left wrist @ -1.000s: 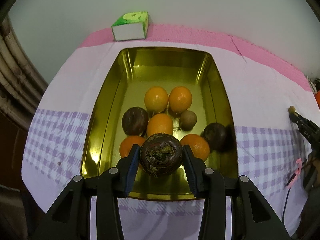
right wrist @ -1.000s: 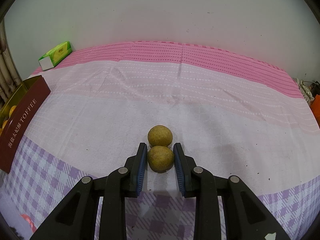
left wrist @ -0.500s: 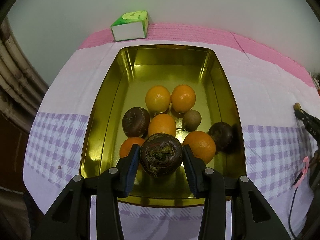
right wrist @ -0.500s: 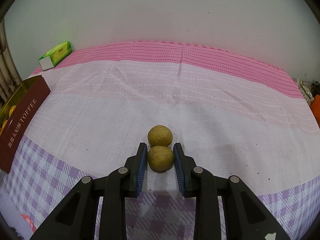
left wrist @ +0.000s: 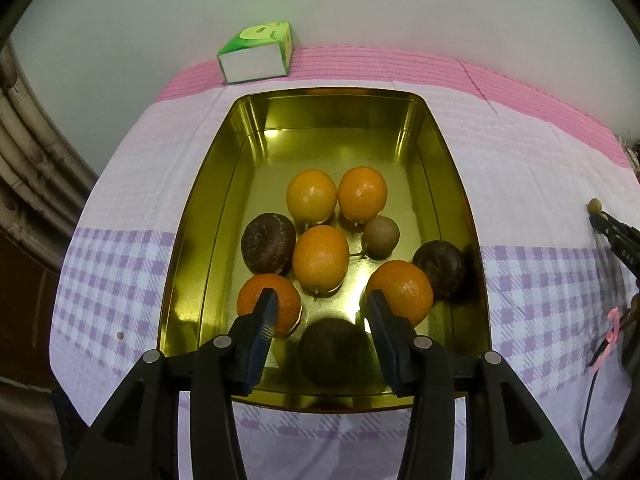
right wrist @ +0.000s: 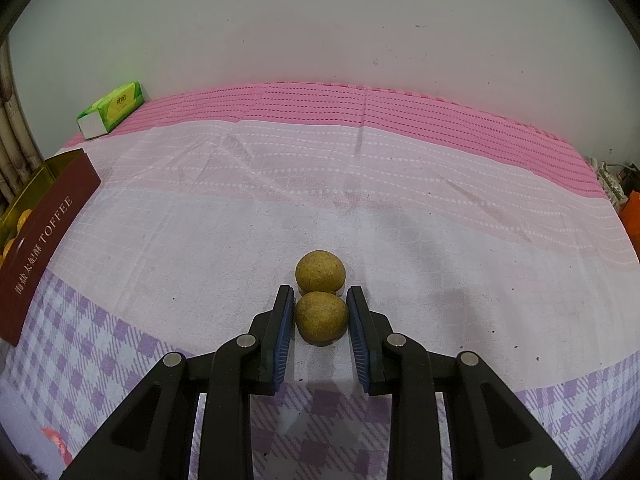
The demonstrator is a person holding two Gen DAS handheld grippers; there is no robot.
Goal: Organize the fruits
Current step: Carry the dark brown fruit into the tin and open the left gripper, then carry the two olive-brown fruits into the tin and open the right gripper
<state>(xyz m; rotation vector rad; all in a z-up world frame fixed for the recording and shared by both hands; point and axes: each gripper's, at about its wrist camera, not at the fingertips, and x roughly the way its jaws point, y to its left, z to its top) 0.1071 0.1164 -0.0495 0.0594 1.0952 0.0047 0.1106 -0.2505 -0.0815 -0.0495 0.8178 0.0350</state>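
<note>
Fingers of the left gripper [left wrist: 322,300] have just been opening and stand spread, clear of the dark fruit [left wrist: 334,350] lying blurred between them at the gold tin's [left wrist: 188,248] six o'clock end. Oranges [left wrist: 320,257] fill the middle. Right gripper [right wrist: 320,312] pinches the nearer brown fruit [right wrist: 321,317]; its twin [right wrist: 320,271] touches it at twelve o'clock.
</note>
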